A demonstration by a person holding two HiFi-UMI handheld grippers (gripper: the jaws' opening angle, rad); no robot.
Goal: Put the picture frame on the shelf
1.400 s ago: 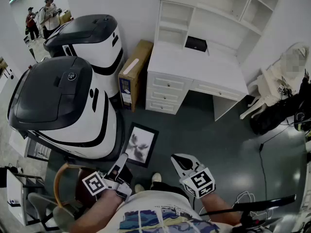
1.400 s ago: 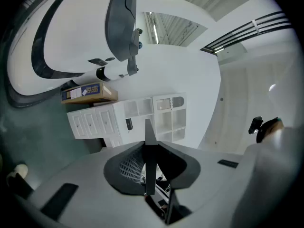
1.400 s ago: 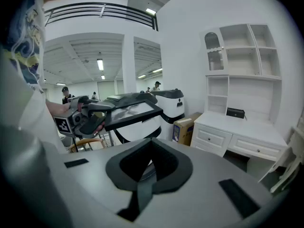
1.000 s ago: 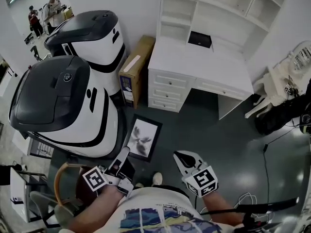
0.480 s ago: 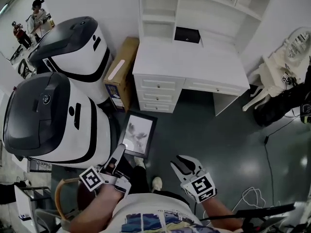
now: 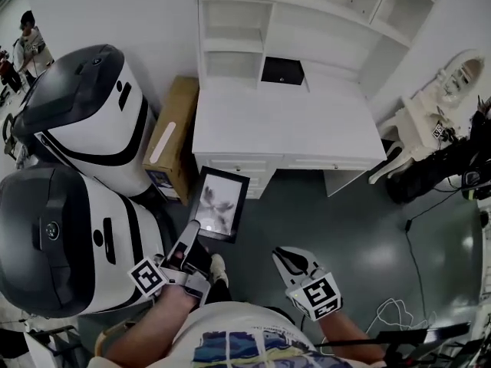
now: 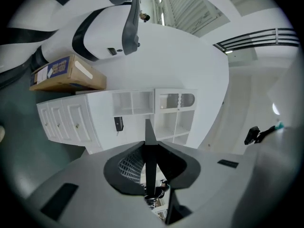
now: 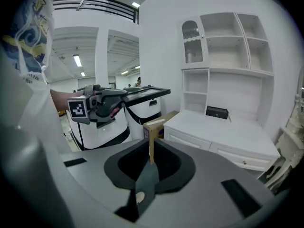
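Note:
The picture frame (image 6: 217,204), black-edged with a pale flower print, hangs flat over the floor in front of the white desk (image 6: 284,125). My left gripper (image 6: 189,236) is shut on its near edge. In the left gripper view the frame (image 7: 146,148) shows edge-on as a thin dark strip between the jaws. The right gripper view shows the frame (image 8: 140,94) level in the left gripper. My right gripper (image 6: 285,257) hovers to the right of the frame, shut with nothing in it. The white shelf unit (image 6: 230,33) rises at the back of the desk.
Two large white-and-black machines (image 6: 84,113) (image 6: 61,244) stand on the left. A cardboard box (image 6: 170,140) leans between them and the desk. A small black box (image 6: 282,70) sits on the desk. A white chair (image 6: 430,117), a black bag (image 6: 433,176) and cables (image 6: 391,313) are at the right.
The person has stepped toward the desk, carrying the frame forward in the left gripper; the desk and shelves now sit closer and more centred. The right gripper kept its place beside it.

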